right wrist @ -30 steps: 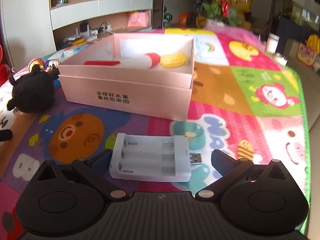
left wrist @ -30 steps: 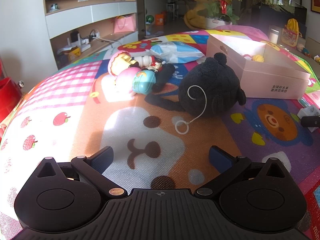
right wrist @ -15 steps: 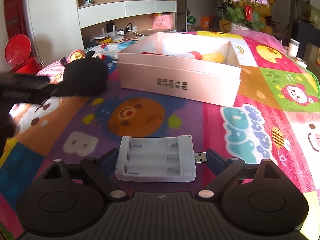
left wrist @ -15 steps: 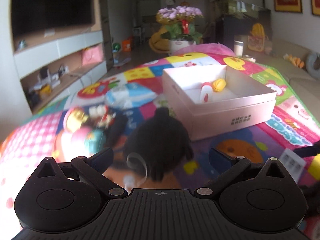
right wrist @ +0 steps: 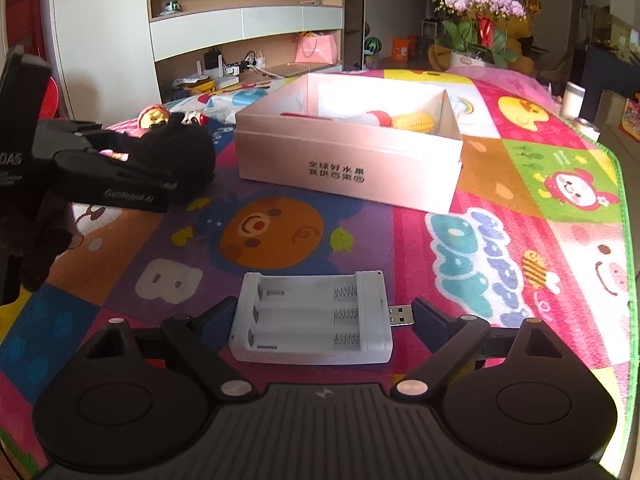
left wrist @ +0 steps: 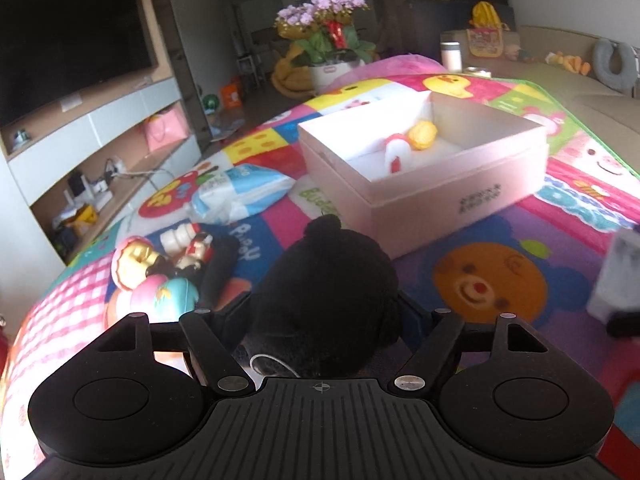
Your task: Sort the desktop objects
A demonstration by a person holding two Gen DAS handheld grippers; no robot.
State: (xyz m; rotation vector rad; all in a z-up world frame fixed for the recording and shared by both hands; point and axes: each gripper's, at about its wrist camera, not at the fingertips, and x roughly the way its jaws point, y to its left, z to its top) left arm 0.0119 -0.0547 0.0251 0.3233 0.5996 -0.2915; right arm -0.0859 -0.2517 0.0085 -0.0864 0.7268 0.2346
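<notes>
Grippers loaded for the open pink cardboard box [right wrist: 348, 160].
Your left gripper [left wrist: 324, 312] is closing round the black plush toy [left wrist: 324, 280]; your right gripper [right wrist: 320, 316] clamps the white plastic battery holder [right wrist: 312, 320] endwise (plug included).

Daylit room, strong fisheye bend, left view softer than the right.

Sunlight falls bright on the play mat [right wrist: 520, 184] ahead of both grippers and washes out the inner floor of the pink box [left wrist: 472, 184]. The black plush toy [left wrist: 328, 300] reads as a dark mass with little detail. The left view is smeared at its right edge; shelves and walls curve toward the frame borders.
</notes>
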